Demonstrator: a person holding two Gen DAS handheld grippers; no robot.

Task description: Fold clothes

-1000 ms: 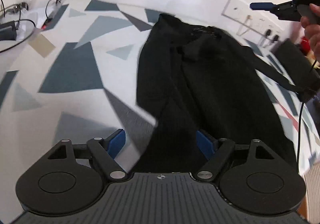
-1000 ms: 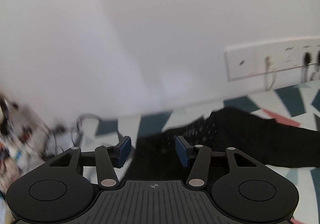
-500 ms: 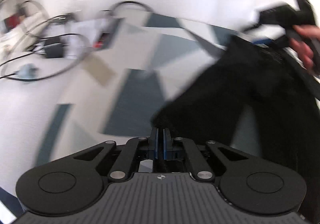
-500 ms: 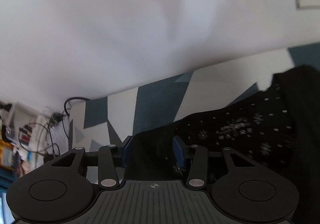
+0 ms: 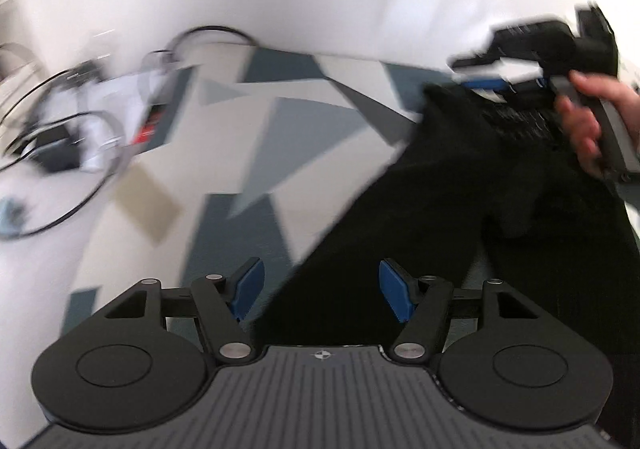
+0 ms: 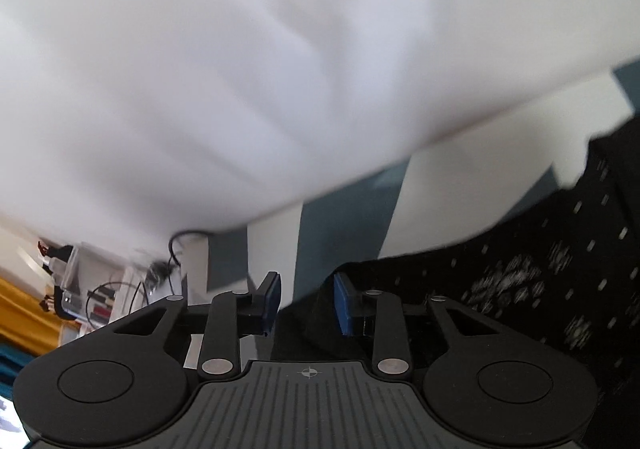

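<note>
Garment, black, lies on patterned cloth, filling right half of left wrist view, lower right of right wrist view. Left gripper at bottom centre: jaws opening, blue pads clear of fabric edge between them. Right gripper: jaws closing, fabric fold between pads, not pinched. Hand at right edge. Cables at left, blurred.

A black garment and cables lie on the triangle-patterned surface.
</note>
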